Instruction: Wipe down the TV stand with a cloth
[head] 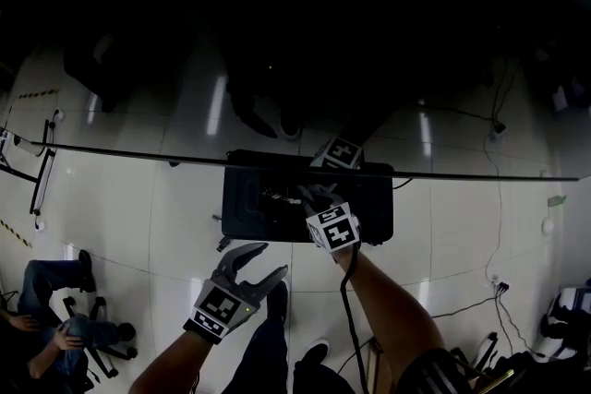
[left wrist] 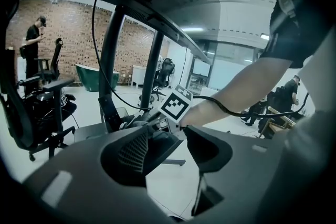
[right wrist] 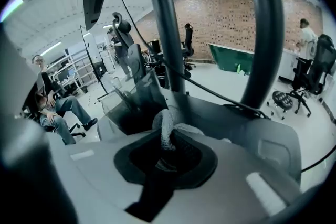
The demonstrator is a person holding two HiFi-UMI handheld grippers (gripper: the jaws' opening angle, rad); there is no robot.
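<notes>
Pale, bunched cloth point(right wrist: 167, 128) above the dark, flat TV stand base point(head: 249, 217)

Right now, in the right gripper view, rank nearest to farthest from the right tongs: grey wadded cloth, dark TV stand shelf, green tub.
1. The grey wadded cloth: pinched in the right tongs.
2. The dark TV stand shelf: just beyond, slightly left.
3. The green tub: far back right, against the brick wall.

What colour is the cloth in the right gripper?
The cloth is pale grey with a nubby texture, seen best in the right gripper view.
</notes>
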